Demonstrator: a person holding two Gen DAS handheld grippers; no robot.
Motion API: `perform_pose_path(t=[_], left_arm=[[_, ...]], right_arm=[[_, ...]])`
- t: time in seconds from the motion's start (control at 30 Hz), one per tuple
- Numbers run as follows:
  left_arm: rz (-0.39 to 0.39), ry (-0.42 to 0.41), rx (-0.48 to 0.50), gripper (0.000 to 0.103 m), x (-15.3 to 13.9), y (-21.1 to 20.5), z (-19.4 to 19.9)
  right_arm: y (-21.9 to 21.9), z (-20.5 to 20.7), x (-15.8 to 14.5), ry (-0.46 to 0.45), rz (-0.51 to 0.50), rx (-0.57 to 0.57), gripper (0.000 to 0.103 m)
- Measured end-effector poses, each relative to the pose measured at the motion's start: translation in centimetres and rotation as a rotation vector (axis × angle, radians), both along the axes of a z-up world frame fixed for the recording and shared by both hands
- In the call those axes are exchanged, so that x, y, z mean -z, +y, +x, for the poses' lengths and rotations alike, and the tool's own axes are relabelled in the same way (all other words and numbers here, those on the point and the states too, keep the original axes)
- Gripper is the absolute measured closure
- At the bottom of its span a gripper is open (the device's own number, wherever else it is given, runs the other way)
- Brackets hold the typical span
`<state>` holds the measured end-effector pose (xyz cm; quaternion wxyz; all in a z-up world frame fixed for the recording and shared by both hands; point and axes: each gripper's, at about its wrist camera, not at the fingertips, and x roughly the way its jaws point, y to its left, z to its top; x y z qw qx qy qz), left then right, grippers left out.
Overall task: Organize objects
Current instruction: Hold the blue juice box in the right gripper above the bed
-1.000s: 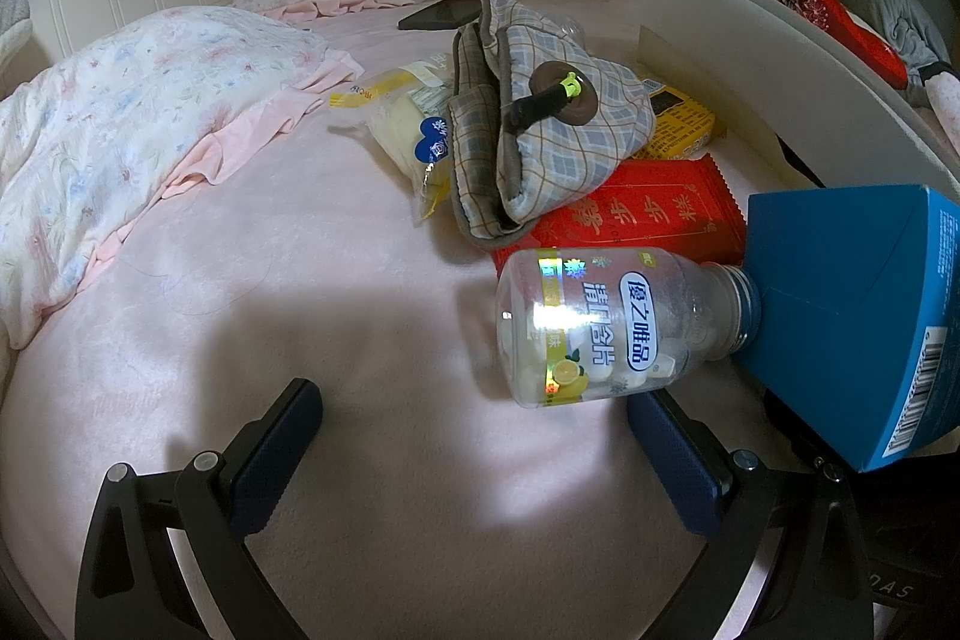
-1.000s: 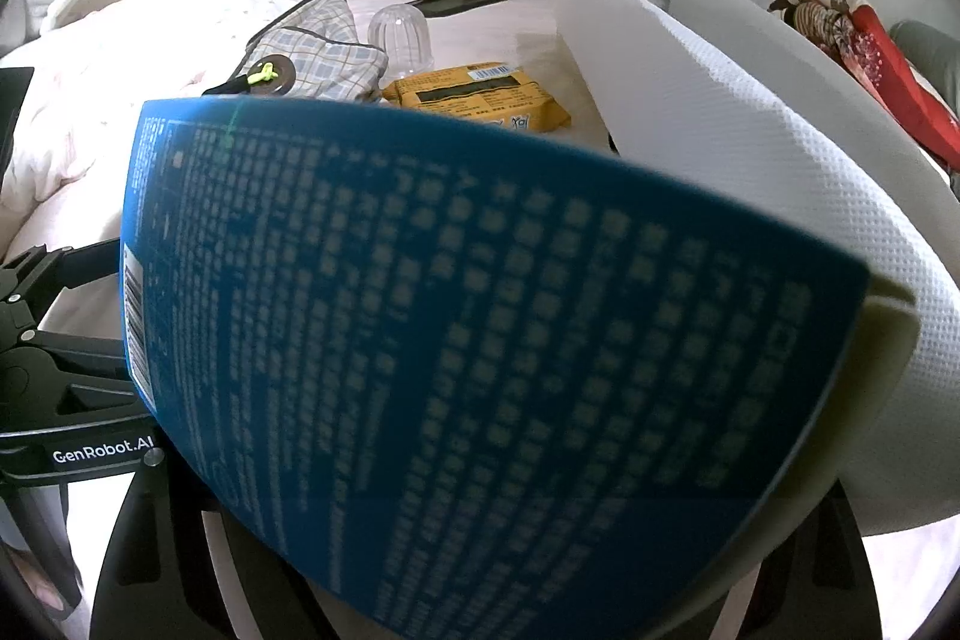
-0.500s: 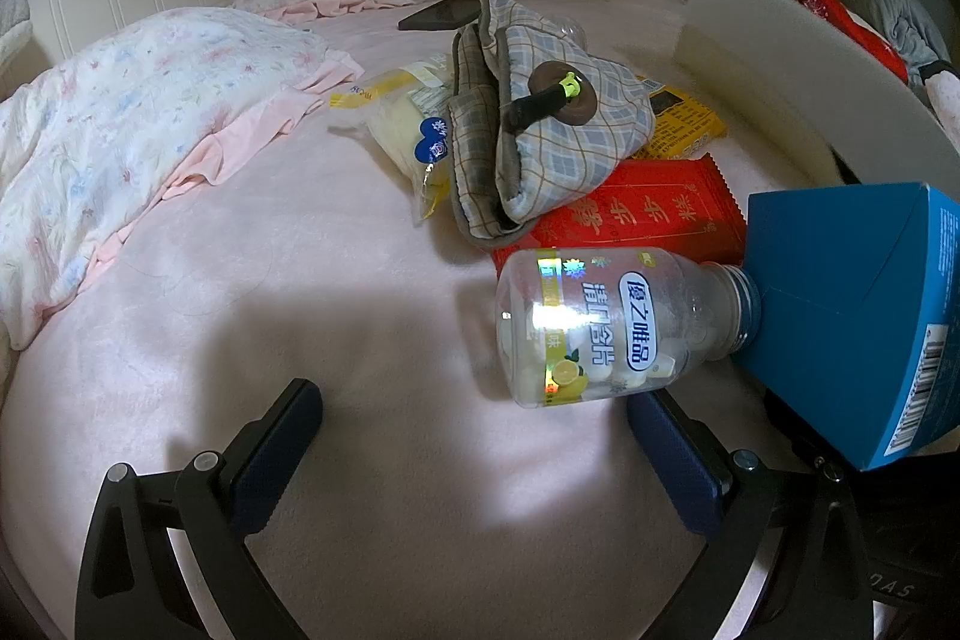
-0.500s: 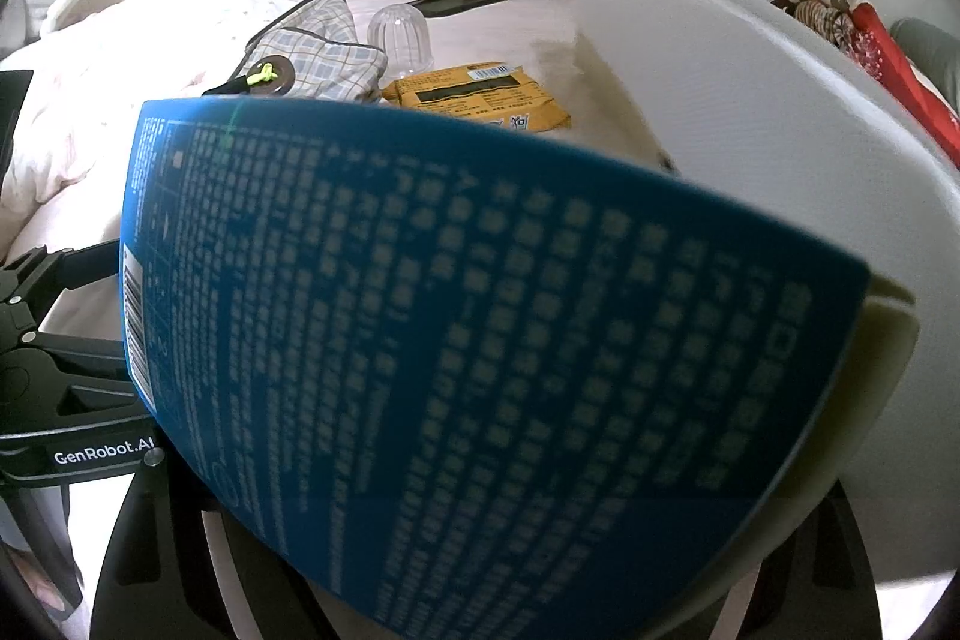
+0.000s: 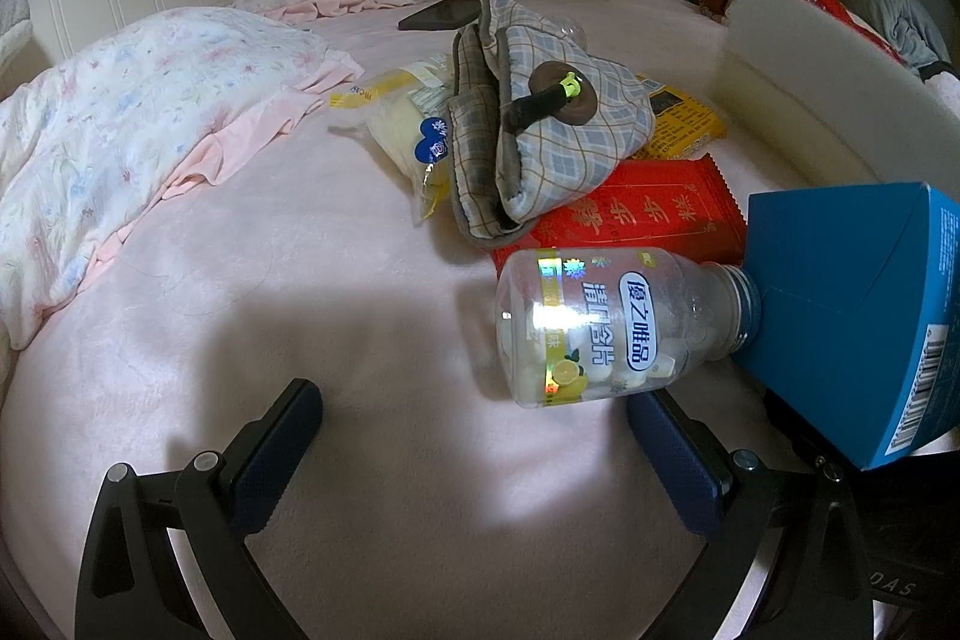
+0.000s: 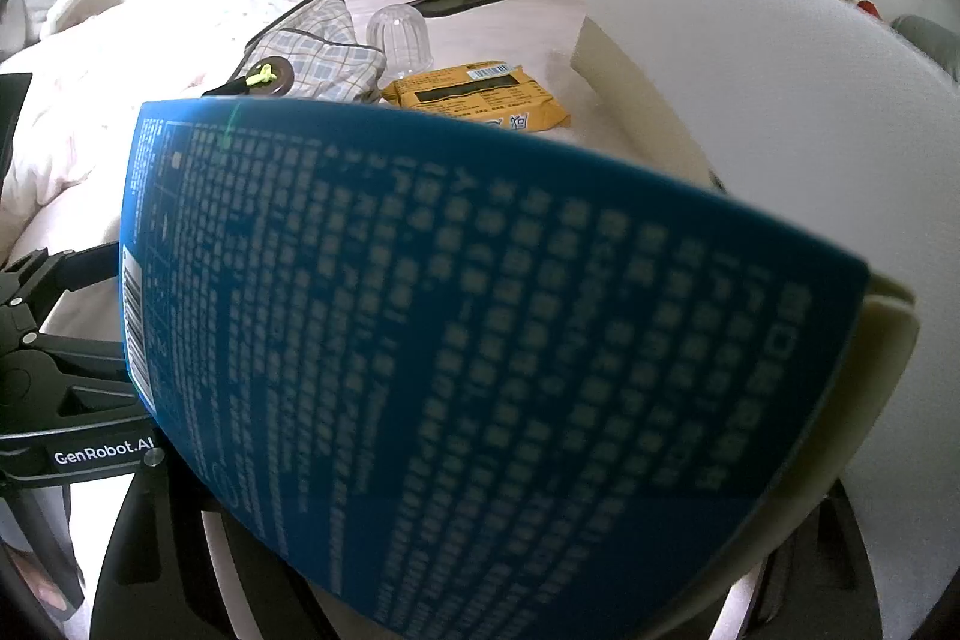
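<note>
On the far left of the pink bed (image 5: 252, 280) lies a floral quilt (image 5: 120, 112). Nearer the camera, the left gripper (image 5: 474, 436) hangs just above the sheet, fingers spread wide and holding nothing. To the right of the quilt sits a yellow snack bag (image 5: 414, 130), then a plaid pouch (image 5: 540, 130) slumped over a red packet (image 5: 648, 214) and a yellow packet (image 5: 678, 124). Near the pouch, a clear tablet bottle (image 5: 606, 322) lies on its side, its neck touching or hidden behind a blue box (image 5: 852, 304). That blue box (image 6: 480, 340) fills the right wrist view and seems carried by the right gripper, though its fingers are hidden behind the box, so I cannot tell their state. Farthest right stands a white foam bin (image 5: 810, 76).

My reading: the box is being taken to the bin. Next it needs lifting over the bin's near wall and lowering inside, without knocking the bottle; the free left gripper is well placed to take the bottle afterward.
</note>
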<state>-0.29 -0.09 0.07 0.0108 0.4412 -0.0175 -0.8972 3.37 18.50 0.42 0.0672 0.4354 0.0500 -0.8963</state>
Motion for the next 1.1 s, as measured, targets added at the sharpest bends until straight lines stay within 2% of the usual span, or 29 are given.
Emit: perform_pose_path(t=[0.27,0.37,1.1], left_arm=[[0.0,0.0,0.0,0.0,0.0,0.0,0.0],[-0.001,0.0,0.0,0.0,0.0,0.0,0.0],[0.0,0.0,0.0,0.0,-0.2,-0.1,0.0]], right_arm=[[-0.1,0.9,-0.2,-0.001,-0.003,0.0,0.015],[-0.8,-0.2,-0.1,-0.002,-0.005,-0.001,0.015],[-0.7,-0.4,-0.1,-0.003,-0.005,-0.001,0.015]])
